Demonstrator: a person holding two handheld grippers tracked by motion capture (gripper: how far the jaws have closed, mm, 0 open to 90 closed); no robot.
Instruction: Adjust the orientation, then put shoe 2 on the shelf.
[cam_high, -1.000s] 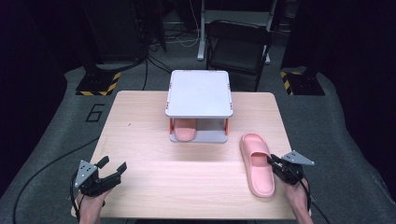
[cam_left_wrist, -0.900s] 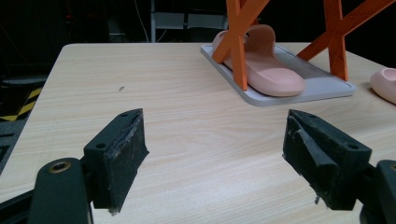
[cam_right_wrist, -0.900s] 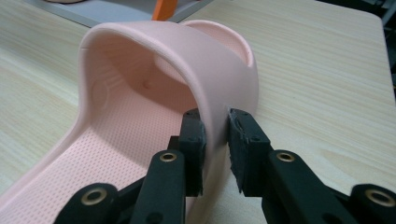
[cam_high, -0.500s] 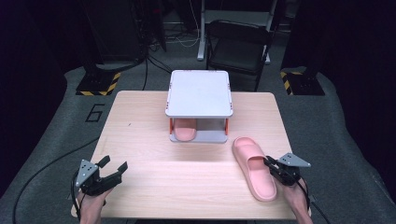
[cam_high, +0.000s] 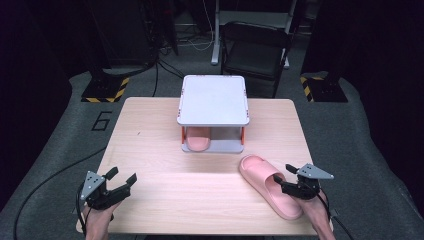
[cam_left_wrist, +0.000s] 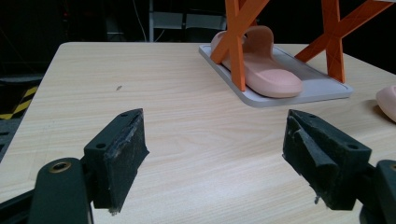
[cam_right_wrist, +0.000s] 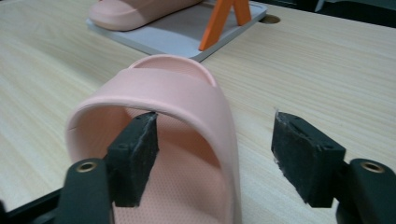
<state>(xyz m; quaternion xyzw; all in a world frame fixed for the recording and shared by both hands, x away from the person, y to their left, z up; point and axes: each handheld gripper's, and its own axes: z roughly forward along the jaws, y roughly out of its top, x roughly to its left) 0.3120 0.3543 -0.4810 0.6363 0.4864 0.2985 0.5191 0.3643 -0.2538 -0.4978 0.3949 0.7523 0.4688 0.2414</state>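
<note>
A pink foam slide sandal (cam_high: 269, 186) is seen lying at the lower right of the light wooden desk (cam_high: 200, 195), its side wall straddled by the right hand-held gripper (cam_high: 288, 183), whose jaws have just been opened, while the left hand-held gripper (cam_high: 121, 180) is held open and empty at lower left.

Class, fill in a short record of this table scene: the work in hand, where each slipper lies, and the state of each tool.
work: putting slippers on a rack
rack: grey, orange legs, at the table's far middle
first slipper: on the rack's bottom shelf
second slipper: flat on the table, right of the rack
right tool: jaws just opened, astride the slipper's side wall, one inside, one outside
left tool: open, nothing between its jaws
</note>
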